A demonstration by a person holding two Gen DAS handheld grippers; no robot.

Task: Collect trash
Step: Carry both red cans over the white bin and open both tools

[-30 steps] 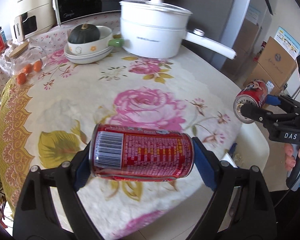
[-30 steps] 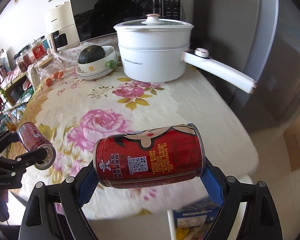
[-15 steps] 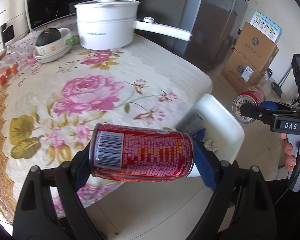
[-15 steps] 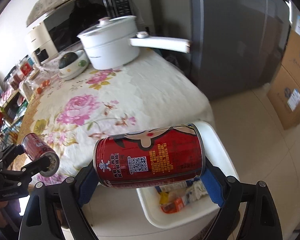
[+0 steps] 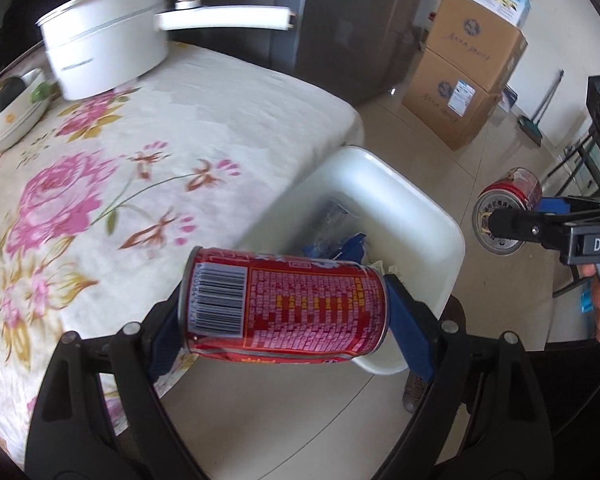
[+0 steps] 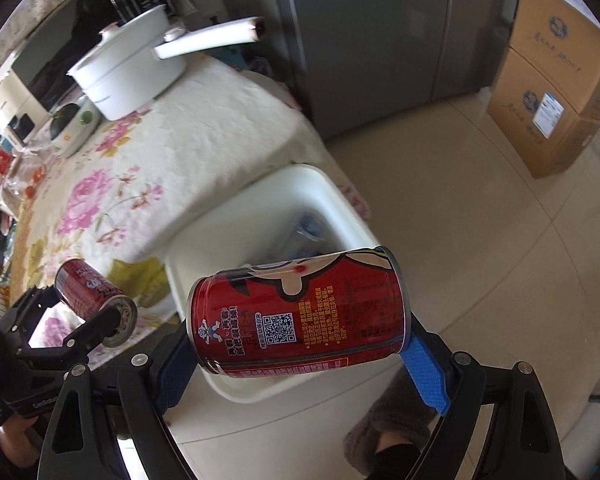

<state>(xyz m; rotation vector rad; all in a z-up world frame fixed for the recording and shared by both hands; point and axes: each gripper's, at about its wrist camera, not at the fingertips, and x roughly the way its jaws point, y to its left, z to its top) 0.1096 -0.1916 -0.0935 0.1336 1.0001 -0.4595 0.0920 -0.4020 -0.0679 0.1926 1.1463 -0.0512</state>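
Note:
My left gripper [image 5: 286, 312] is shut on a red can with a barcode [image 5: 284, 304], held sideways above the near edge of a white trash bin [image 5: 416, 196]. My right gripper [image 6: 300, 312] is shut on a red can with a cartoon print [image 6: 300, 304], held sideways over the same bin [image 6: 324, 184]. The bin stands on the floor against the table's edge and holds wrappers and other trash. Each gripper's can also shows in the other view: the right one [image 5: 508, 210], the left one [image 6: 94, 290].
A table with a floral cloth [image 5: 100, 184] lies to the left, bearing a white pot with a long handle [image 5: 104, 52] and a bowl with a squash [image 5: 12, 96]. A grey fridge [image 6: 380, 36] and stacked cardboard boxes [image 5: 468, 72] stand beyond on the tiled floor.
Both grippers have moved right, off the table and over the white bin, still holding their cans. The bin has come fully into view below them.

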